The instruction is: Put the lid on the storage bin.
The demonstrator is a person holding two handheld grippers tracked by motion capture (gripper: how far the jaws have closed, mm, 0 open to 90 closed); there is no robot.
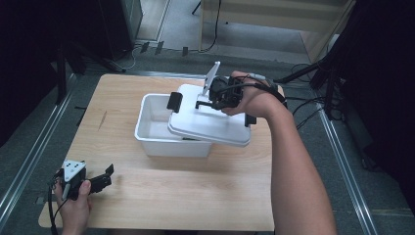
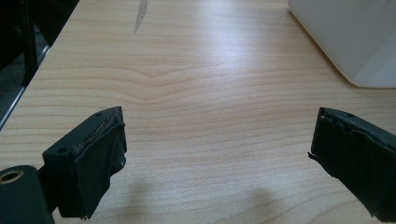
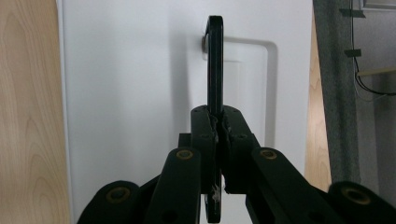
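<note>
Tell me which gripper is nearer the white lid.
Right. The right gripper is shut on the black handle of the white lid, holding it tilted over the white bin. The left gripper rests open near the table's front left corner, well away.

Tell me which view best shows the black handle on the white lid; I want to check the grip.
The right gripper view: the black handle stands edge-on, pinched between the right hand-held gripper jaws, over the white lid. The high view shows the handle small, partly behind the hand. The left gripper view faces the table and a box corner.
</note>
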